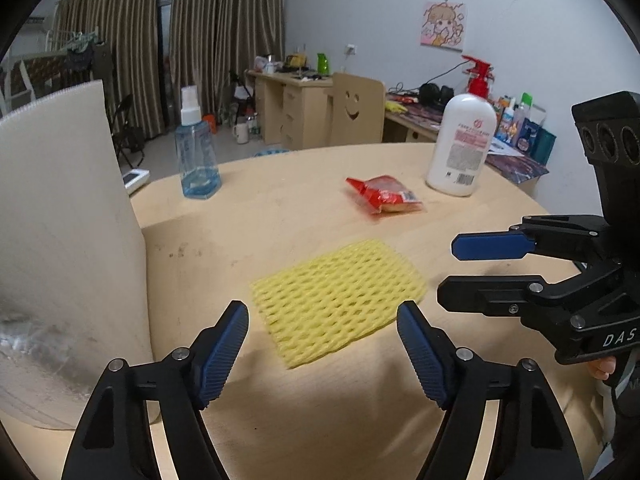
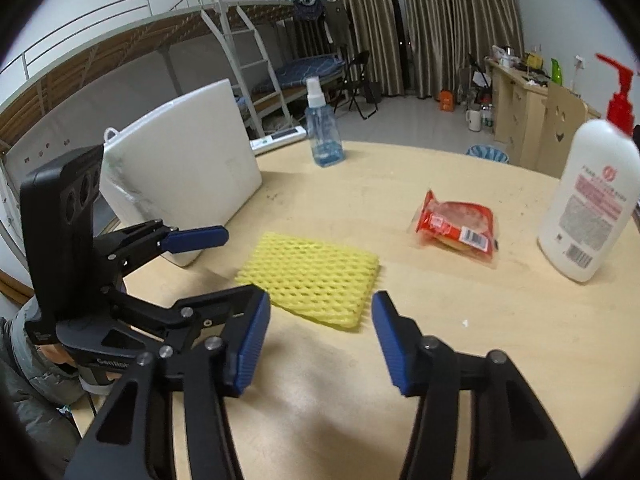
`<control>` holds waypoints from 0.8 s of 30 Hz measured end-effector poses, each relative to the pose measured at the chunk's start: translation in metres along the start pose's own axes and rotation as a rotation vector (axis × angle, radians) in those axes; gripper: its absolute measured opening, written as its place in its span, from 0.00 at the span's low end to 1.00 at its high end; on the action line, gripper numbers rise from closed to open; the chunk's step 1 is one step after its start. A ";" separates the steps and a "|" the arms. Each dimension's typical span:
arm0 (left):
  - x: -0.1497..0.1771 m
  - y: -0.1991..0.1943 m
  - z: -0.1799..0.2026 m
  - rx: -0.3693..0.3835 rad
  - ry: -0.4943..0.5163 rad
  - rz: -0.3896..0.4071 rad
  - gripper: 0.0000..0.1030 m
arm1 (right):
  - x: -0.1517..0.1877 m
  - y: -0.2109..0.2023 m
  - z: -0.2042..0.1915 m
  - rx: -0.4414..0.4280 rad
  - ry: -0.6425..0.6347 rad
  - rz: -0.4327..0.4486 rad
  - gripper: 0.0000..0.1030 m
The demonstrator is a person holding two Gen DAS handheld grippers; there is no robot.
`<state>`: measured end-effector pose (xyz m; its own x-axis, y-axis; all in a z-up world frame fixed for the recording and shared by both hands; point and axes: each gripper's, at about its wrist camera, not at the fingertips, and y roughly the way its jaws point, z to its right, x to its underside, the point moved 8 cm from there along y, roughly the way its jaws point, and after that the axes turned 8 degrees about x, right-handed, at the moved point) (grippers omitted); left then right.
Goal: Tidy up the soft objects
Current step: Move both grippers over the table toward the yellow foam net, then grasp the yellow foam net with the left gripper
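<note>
A yellow foam net sleeve (image 1: pixel 340 300) (image 2: pixel 310 278) lies flat on the light wooden table (image 1: pixel 320 420) (image 2: pixel 500 340). Behind it rests a red snack packet (image 1: pixel 386 194) (image 2: pixel 456 226). My left gripper (image 1: pixel 320 312) hovers over the net's near edge, open, with no pad touching it. My right gripper (image 2: pixel 320 300) is open too, just short of the net's near corner. In the left wrist view the right gripper (image 1: pixel 446 272) comes in from the right beside the net. In the right wrist view the left gripper (image 2: pixel 240 264) stands at the net's left.
A white pump bottle with a red head (image 1: pixel 460 144) (image 2: pixel 588 208) stands at the back right, and a blue spray bottle (image 1: pixel 198 152) (image 2: pixel 324 136) at the back left. A white board (image 1: pixel 60 240) (image 2: pixel 180 176) stands upright along the table's left edge.
</note>
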<state>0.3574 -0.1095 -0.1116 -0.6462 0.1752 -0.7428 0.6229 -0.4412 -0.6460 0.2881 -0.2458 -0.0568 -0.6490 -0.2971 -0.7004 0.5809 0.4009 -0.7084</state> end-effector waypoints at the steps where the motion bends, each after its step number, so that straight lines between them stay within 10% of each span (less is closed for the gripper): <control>1: 0.001 0.002 -0.001 0.000 -0.005 -0.006 0.75 | 0.000 0.002 -0.001 0.001 -0.002 -0.007 0.56; 24: 0.011 0.027 -0.002 0.066 -0.025 -0.119 0.23 | 0.003 0.027 0.007 0.009 0.028 -0.086 0.56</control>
<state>0.3683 -0.1180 -0.1377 -0.7252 0.2082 -0.6563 0.5111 -0.4757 -0.7158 0.3054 -0.2421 -0.0786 -0.7103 -0.3060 -0.6339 0.5262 0.3674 -0.7669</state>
